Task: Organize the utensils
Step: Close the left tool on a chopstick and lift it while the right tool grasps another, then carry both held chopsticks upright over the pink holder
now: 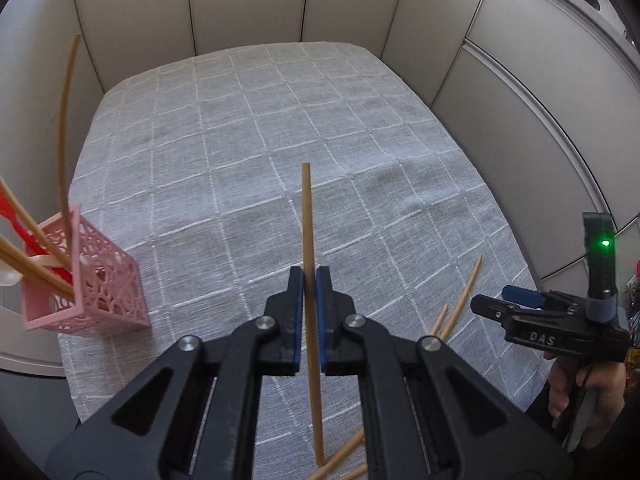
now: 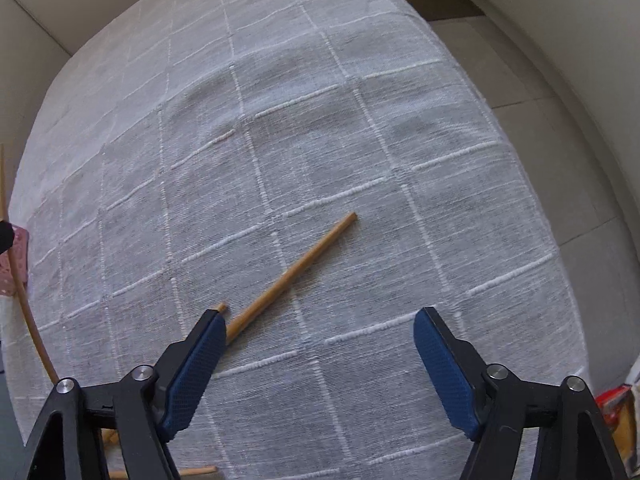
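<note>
Left gripper (image 1: 308, 280) jaws clenched on one chopstick (image 1: 307, 216), pink holder (image 1: 96, 280) well apart (thin stick may pivot, slip); right gripper (image 2: 318, 328) released over loose chopstick (image 2: 296, 268) on surface (image 2: 360, 140).

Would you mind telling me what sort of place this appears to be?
Probably a staged tabletop in a panelled booth: a grey checked tablecloth, pale wall panels, and a pink utensil holder beside loose chopsticks.

Only readable thing I'm spotting is "DAS" in pale letters showing on the black body of the right gripper (image 1: 516, 300). Something's printed on the pink basket (image 1: 92, 280) too, but it's hiding behind the lattice, can't read it.
</note>
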A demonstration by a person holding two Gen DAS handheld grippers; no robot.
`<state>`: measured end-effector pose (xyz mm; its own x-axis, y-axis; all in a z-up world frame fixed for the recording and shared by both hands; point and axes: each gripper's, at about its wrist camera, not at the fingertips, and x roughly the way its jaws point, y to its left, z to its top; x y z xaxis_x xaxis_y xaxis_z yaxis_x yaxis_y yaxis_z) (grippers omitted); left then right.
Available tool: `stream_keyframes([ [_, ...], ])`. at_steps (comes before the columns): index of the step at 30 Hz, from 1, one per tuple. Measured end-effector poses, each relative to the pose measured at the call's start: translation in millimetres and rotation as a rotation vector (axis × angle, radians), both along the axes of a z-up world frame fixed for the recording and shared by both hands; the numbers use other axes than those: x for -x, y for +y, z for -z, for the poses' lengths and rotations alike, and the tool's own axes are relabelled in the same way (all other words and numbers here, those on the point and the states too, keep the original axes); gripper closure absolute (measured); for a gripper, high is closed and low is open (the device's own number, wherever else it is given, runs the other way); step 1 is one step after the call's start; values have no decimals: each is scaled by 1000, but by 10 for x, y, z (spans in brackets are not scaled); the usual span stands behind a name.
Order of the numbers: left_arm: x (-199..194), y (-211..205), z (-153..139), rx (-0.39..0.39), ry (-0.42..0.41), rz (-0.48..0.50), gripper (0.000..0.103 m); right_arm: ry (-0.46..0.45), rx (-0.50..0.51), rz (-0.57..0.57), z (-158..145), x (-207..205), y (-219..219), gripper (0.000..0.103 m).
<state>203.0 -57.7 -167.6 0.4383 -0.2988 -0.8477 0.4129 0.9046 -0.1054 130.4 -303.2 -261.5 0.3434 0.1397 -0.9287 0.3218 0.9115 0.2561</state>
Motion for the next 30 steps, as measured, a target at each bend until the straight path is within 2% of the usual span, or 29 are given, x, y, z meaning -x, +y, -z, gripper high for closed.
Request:
stream_keyframes([
  [3, 25, 98, -64, 22, -39, -26, 96, 11, -48, 31, 80, -78, 12, 48],
  [9, 40, 206, -159, 78, -46, -27, 96, -9, -18, 99, 113, -166, 43, 49],
  [13, 44, 226, -157, 81, -43, -29, 96, -18, 80, 146, 112, -247, 177, 51],
  [16, 54, 246, -161, 84, -45, -33, 96, -22, 177, 175, 118, -318, 310, 61],
  [18, 48, 261, -156, 84, -46, -38, 96, -30, 203, 205, 121, -354, 333, 73],
  [19, 46, 268, -148, 85, -46, -41, 96, -36, 200, 221, 121, -371, 324, 77],
  [21, 27, 285, -141, 90, -42, -49, 96, -42, 186, 254, 116, -402, 284, 89],
  [28, -17, 364, -166, 109, -58, -82, 96, -114, 7, 307, 112, -491, -3, 96],
  [30, -13, 390, -200, 117, -69, -87, 96, -146, -14, 311, 73, -492, -47, 97],
])
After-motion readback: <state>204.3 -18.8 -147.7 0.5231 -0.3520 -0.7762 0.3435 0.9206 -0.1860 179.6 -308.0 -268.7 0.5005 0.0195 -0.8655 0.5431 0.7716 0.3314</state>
